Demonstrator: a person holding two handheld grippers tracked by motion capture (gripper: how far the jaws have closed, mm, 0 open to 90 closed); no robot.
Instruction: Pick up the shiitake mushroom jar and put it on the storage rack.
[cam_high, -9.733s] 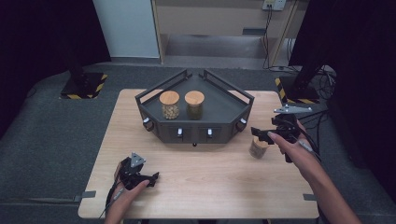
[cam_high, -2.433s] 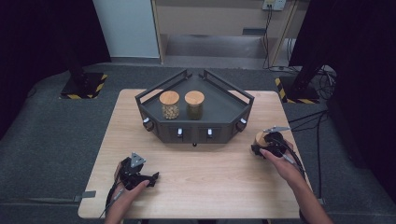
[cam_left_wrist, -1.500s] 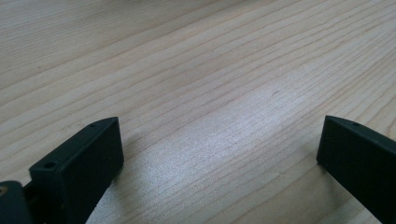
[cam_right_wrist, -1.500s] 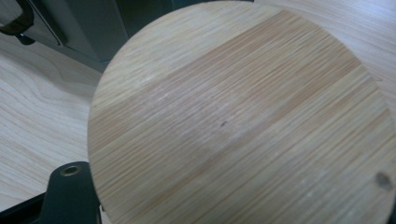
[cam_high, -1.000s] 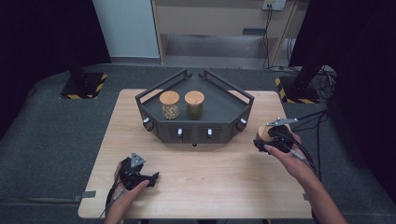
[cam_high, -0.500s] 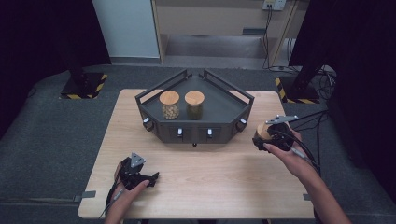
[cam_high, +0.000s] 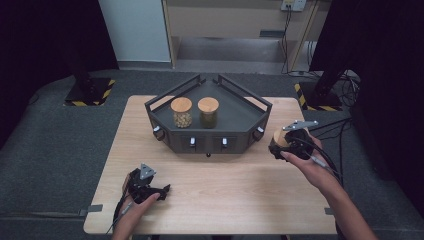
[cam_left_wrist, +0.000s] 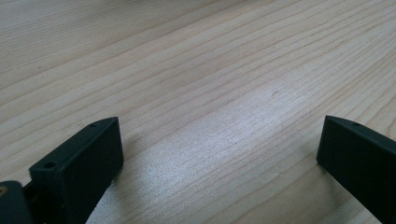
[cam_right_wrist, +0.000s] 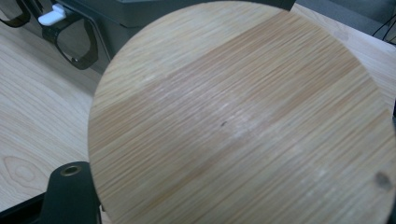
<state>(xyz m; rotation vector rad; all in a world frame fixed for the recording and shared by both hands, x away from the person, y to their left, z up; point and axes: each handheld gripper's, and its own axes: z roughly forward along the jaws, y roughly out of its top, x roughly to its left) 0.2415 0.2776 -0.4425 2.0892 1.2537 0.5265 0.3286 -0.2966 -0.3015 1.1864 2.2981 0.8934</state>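
The right gripper (cam_high: 286, 145) is sitting at the right side of the wooden surface (cam_high: 225, 200), just beside the right front corner of the dark tray (cam_high: 257, 107), and its jaws are clamping a jar with a round bamboo lid (cam_right_wrist: 243, 116); they are closed as far as the jar lets them. In the right gripper view the lid is facing the camera, with one black jaw showing at its lower left edge and the tray's front wall with a white knob (cam_right_wrist: 50, 15) lying behind it at upper left. In the high view the jar's lid (cam_high: 281, 138) is peeking out from under the gripper's grey plate. The left gripper (cam_high: 152, 191) is resting near the front left of the surface, well apart from the tray; its jaws are standing wide open over bare wood, holding nothing. Two more lidded jars are standing side by side inside the tray, one with pale contents (cam_high: 181, 112) and one with dark greenish contents (cam_high: 208, 112).
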